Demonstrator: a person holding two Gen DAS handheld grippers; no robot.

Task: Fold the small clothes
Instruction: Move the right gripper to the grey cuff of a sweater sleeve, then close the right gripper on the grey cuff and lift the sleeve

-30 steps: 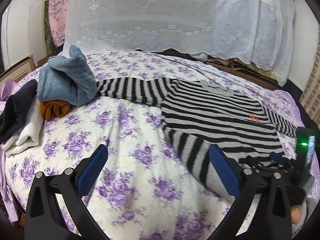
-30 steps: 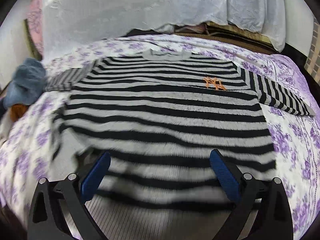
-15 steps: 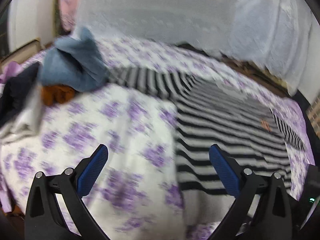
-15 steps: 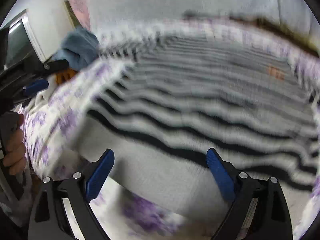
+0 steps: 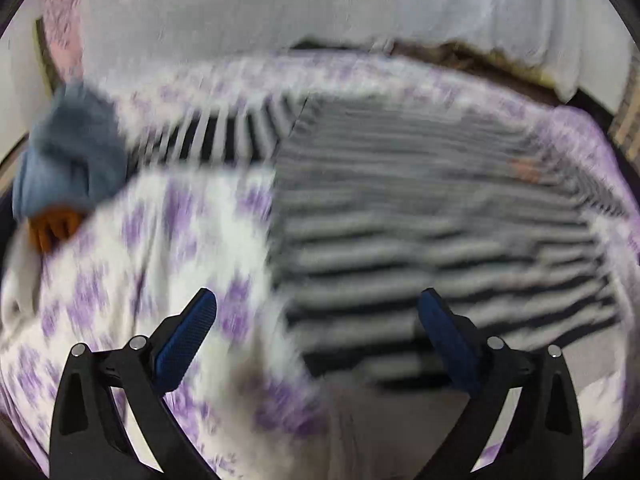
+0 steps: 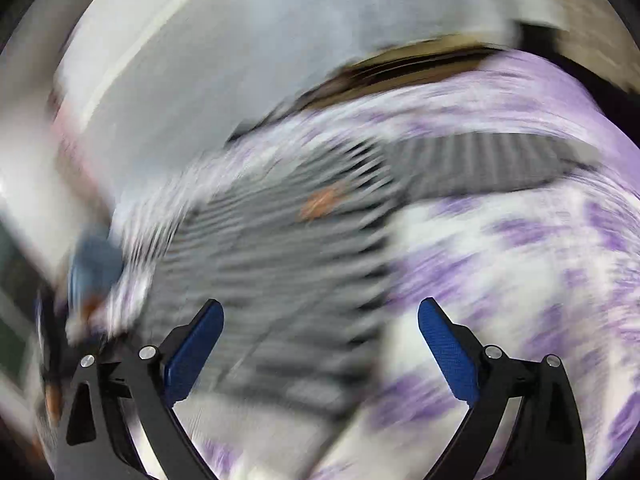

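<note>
Left tongs (image 5: 316,336): jaws wide apart, holding nothing, now over the jumper's near left hem corner rather than bare sheet as a second ago. Right tongs (image 6: 320,340): equally wide, empty, swung from the jumper's middle to its near right edge. Striped jumper (image 5: 440,216) lies flat on the flowered bed (image 5: 168,240), unfolded. Both views are blurred. Judgement: positioning for a hem grasp; folding not begun.

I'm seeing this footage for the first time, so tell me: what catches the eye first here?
The black-and-grey striped sweater spread flat across the purple-flowered bedspread dominates both blurred views. A bunched blue garment sits at the bed's left edge. Both grippers, left and right, hang open over the sweater's near hem.
</note>
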